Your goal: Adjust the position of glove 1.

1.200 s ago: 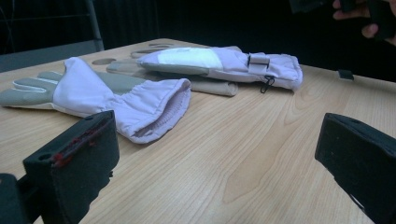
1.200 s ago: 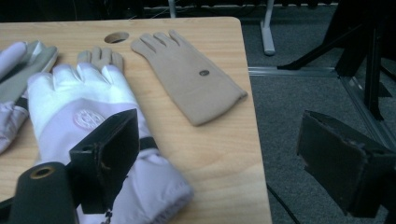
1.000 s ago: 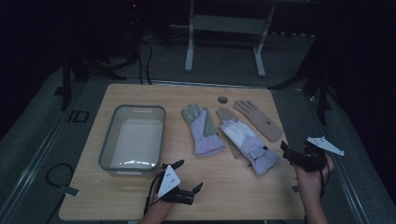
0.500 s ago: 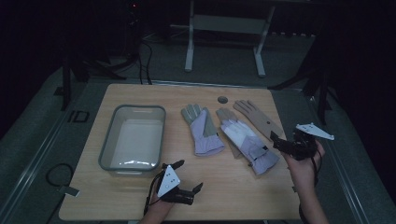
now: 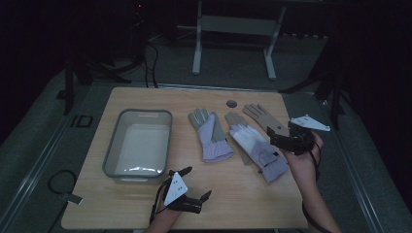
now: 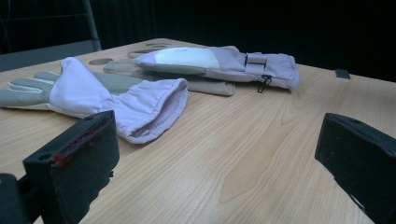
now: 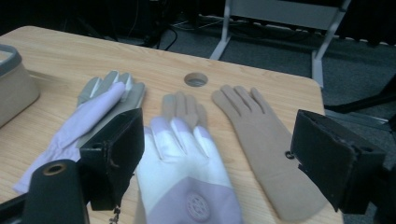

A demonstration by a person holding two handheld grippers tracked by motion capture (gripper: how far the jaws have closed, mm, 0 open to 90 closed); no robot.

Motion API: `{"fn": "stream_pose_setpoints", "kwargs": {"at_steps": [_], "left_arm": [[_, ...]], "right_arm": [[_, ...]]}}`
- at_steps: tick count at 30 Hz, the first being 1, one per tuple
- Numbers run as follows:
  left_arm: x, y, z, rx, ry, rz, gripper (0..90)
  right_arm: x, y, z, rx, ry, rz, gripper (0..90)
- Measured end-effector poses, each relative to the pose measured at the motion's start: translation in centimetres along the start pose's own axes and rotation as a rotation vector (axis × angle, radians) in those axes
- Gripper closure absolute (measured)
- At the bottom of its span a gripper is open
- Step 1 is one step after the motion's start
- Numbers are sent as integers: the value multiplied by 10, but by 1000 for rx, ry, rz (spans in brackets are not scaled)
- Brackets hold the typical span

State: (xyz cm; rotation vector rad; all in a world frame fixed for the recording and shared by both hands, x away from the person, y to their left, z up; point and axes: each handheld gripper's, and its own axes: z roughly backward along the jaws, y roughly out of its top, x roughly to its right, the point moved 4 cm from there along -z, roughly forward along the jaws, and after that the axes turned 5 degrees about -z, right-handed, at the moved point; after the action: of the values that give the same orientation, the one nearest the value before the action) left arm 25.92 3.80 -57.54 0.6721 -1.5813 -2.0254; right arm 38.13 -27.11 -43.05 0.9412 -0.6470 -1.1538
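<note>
Right gripper (image 5: 281,138) gapes wide over the tan glove (image 5: 266,120) near the table's (image 5: 145,97) right edge.

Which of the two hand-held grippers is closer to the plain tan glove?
The right. The right gripper hovers at the tan glove, by its cuff end, jaws open. The left gripper sits at the table's near edge, well apart from it.

Wooden table (image 5: 243,194) bears gloves (image 5: 212,138) and, seemingly, a tub (image 5: 138,145).
</note>
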Motion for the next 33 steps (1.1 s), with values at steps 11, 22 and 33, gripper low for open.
{"fn": "stream_pose_setpoints", "kwargs": {"at_steps": [11,22,33], "left_arm": [[0,0,0,-1,-1,-5,0],[1,0,0,-1,-4,-6,0],[1,0,0,0,-9,-9,0]], "right_arm": [[-29,10,-19,-40,84,50,175],[-65,14,-47,-90,174,95,200],[-91,10,-82,-136,207,137,267]]}}
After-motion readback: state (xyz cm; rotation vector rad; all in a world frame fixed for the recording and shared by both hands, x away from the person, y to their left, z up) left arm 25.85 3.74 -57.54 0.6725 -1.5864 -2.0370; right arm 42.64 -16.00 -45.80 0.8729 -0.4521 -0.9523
